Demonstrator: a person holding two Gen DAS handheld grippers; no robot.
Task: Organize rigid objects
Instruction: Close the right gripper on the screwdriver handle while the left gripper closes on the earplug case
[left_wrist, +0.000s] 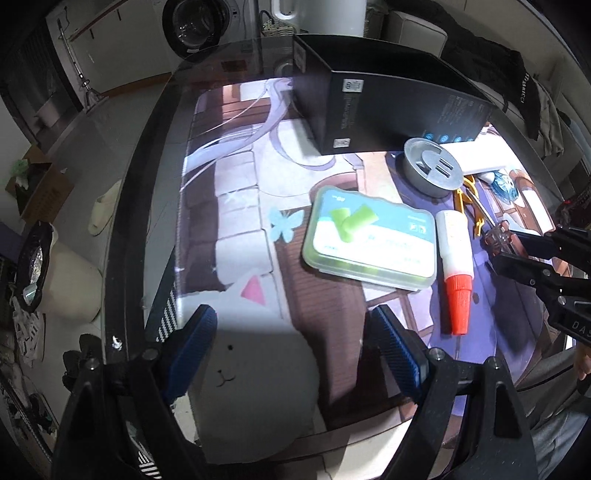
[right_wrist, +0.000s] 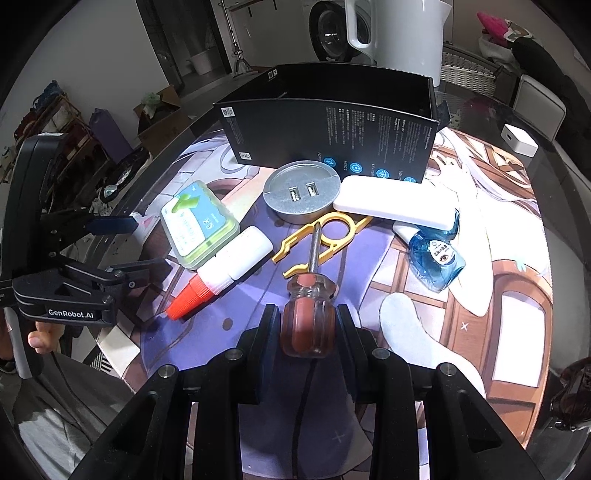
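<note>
black box: open-topped, contents unseen | left gripper: jaws apart, empty | right gripper: jaws clamp screwdriver

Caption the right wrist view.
Right gripper clamps an amber-handled screwdriver before an open black cardboard box.

On my table the box stands far; the round socket lies before it, the case left, the screwdriver nearest me.
</note>
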